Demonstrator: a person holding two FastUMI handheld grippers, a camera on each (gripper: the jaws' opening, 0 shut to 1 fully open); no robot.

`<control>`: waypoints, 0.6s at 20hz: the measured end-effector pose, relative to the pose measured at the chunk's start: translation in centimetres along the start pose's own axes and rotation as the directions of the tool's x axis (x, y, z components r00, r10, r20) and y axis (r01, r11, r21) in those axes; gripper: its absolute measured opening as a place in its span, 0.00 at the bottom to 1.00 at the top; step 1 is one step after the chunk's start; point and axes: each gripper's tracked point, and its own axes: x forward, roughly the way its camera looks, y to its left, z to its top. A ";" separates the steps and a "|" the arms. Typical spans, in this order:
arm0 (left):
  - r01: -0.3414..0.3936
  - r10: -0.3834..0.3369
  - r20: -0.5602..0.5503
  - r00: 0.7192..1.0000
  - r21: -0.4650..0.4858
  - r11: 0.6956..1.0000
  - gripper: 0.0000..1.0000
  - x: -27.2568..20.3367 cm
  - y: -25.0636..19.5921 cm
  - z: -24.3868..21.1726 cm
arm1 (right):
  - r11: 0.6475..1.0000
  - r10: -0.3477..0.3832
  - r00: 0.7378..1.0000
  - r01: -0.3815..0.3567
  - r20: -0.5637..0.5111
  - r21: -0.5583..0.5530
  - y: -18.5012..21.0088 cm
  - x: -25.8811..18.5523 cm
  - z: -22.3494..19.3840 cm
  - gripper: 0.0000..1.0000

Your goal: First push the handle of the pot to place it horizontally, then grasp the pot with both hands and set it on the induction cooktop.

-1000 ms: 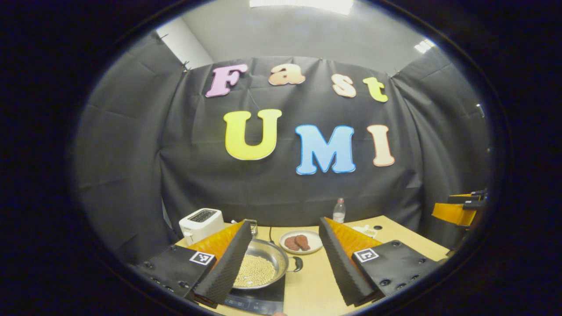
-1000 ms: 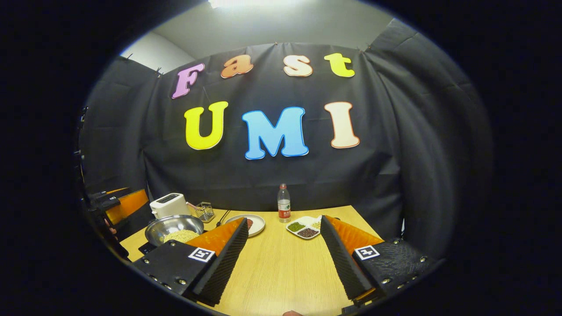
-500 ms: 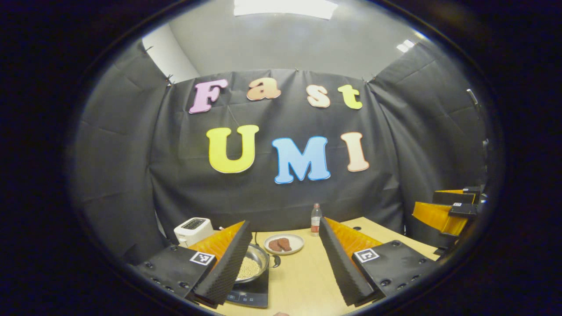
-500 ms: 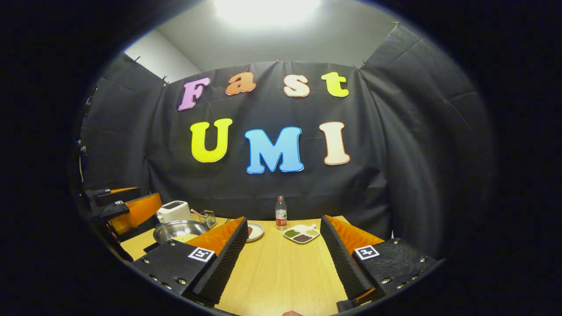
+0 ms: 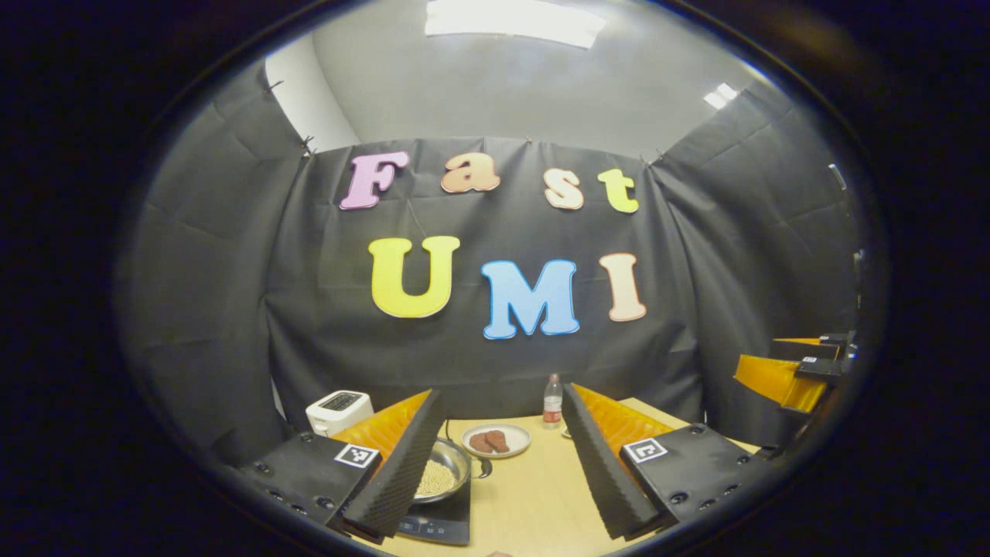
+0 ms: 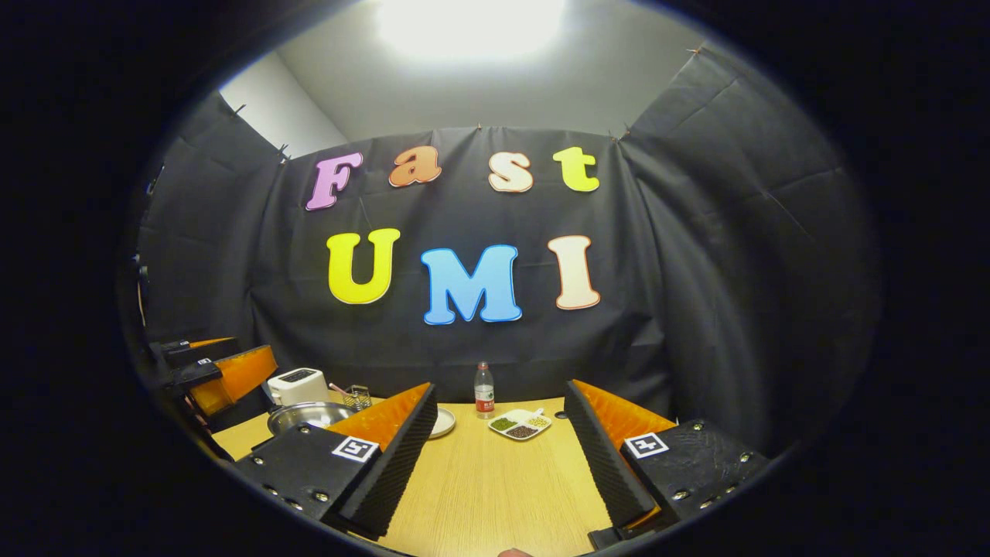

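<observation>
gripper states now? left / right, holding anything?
Left gripper: open, holding nothing, clear of the pot on the cooktop.
Right gripper: open, holding nothing, over bare table.

Pot (image 5: 442,477) half hidden behind the left claw's (image 5: 503,464) finger; plate (image 6: 443,422) partly behind the right claw's (image 6: 501,456).

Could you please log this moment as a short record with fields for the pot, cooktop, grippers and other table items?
pot: round steel pot holding pale beans, sitting on the cooktop
cooktop: flat black induction cooktop, at the wooden table's left edge
left gripper: open, holding nothing
right gripper: open, holding nothing
other items: white toaster; white plate of brown food; clear plastic bottle; divided white dish of beans
</observation>
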 end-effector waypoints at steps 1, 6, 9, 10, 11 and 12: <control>-0.006 0.006 -0.002 1.000 0.004 1.000 0.99 -0.2 0.1 0.1 | 1.000 0.001 1.000 -0.001 0.010 0.000 -0.1 -0.2 0.3 1.00; -0.024 0.023 0.022 0.999 0.015 1.000 1.00 0.1 0.3 1.2 | 1.000 0.009 1.000 -0.009 0.021 0.015 -0.3 0.6 0.6 0.99; -0.028 0.027 0.021 0.999 0.011 1.000 0.99 0.6 0.2 1.4 | 1.000 0.014 0.999 -0.014 0.034 0.007 -0.3 1.1 1.0 1.00; -0.030 0.029 0.020 0.999 0.011 1.000 1.00 0.7 0.2 1.3 | 1.000 0.021 0.999 -0.021 0.032 0.004 -0.1 1.3 0.9 1.00; -0.031 0.031 0.018 0.999 0.010 0.999 1.00 0.9 0.2 1.3 | 1.000 0.023 0.999 -0.023 0.030 0.002 -0.1 1.4 0.8 0.99; -0.034 0.034 0.018 0.999 0.012 0.999 1.00 1.2 0.2 1.2 | 1.000 0.027 0.999 -0.027 0.030 0.001 -0.2 1.7 0.8 0.99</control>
